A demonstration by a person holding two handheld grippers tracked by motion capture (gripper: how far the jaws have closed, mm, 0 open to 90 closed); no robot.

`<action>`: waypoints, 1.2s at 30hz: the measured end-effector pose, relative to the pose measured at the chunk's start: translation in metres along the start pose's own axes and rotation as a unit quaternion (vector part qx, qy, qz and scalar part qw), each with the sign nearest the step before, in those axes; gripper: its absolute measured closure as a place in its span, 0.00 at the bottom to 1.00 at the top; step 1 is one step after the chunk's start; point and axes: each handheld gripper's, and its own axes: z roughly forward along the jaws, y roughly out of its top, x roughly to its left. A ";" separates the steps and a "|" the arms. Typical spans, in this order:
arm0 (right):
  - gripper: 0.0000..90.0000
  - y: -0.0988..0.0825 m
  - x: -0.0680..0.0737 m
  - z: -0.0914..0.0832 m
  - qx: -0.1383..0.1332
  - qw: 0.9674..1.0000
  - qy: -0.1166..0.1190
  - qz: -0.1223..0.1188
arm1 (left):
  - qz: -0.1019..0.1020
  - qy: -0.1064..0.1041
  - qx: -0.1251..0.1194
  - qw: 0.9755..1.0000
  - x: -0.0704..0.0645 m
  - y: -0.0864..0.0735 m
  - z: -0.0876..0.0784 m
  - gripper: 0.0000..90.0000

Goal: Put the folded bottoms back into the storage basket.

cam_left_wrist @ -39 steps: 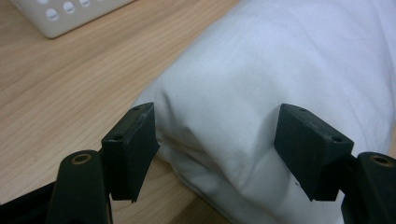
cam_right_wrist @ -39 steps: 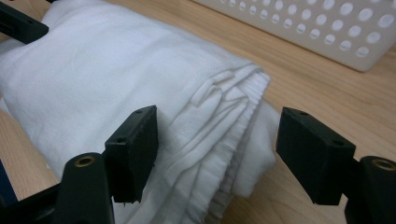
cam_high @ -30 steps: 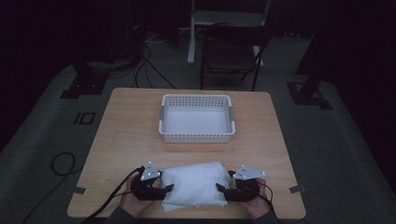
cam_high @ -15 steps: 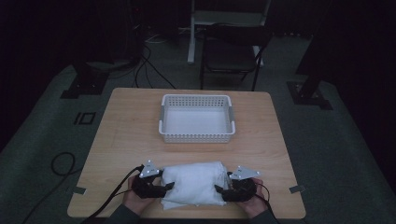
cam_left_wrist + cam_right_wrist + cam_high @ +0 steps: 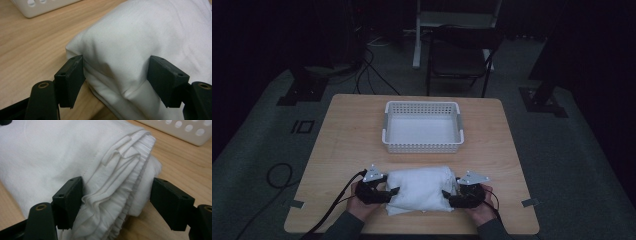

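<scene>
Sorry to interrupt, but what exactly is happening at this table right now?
A person is working a folded white cloth bundle near the front edge of a wooden table, with the left gripper at one end and the right gripper at the other. Each gripper's jaws straddle its end of the cloth. A white basket stands empty just beyond the bundle.

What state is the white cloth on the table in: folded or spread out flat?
Folded. The white cloth is a thick bundle; the right gripper view shows stacked layers and edges at its end.
</scene>
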 end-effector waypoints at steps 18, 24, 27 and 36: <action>0.29 0.019 -0.020 0.019 -0.001 1.000 -0.020 0.013 | 0.009 0.033 -0.004 0.999 0.016 0.019 0.014 0.33; 0.29 0.024 -0.023 0.023 -0.002 0.999 -0.026 0.019 | 0.006 0.048 -0.005 0.999 0.022 0.026 0.018 0.33; 0.29 0.026 -0.025 0.026 -0.004 0.999 -0.028 0.023 | -0.002 0.047 -0.007 0.999 0.025 0.029 0.019 0.33; 0.28 0.032 -0.027 0.014 -0.032 0.998 -0.034 0.035 | -0.035 0.026 -0.054 0.998 0.029 0.041 -0.008 0.28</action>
